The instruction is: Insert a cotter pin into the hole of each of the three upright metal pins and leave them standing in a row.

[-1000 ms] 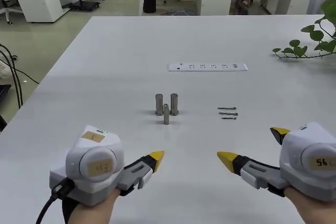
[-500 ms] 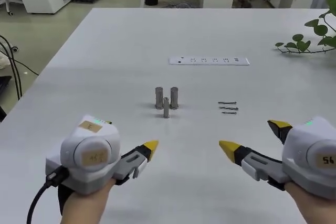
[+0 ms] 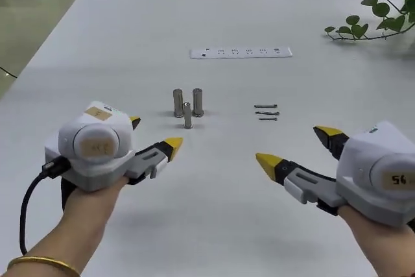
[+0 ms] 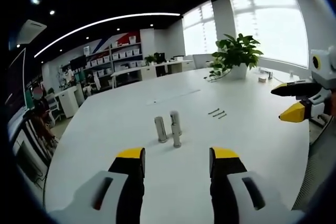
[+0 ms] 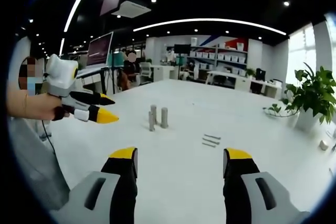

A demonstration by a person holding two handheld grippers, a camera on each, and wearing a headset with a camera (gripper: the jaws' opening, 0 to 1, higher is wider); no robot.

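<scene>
Jaws spread and empty, your left gripper and right gripper hover short of the three metal pins clustered upright on the table and the cotter pins lying loose to their right, presumably readied so each can grasp one.

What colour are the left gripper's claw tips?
The claw tips are yellow, best seen in the left gripper view.
</scene>
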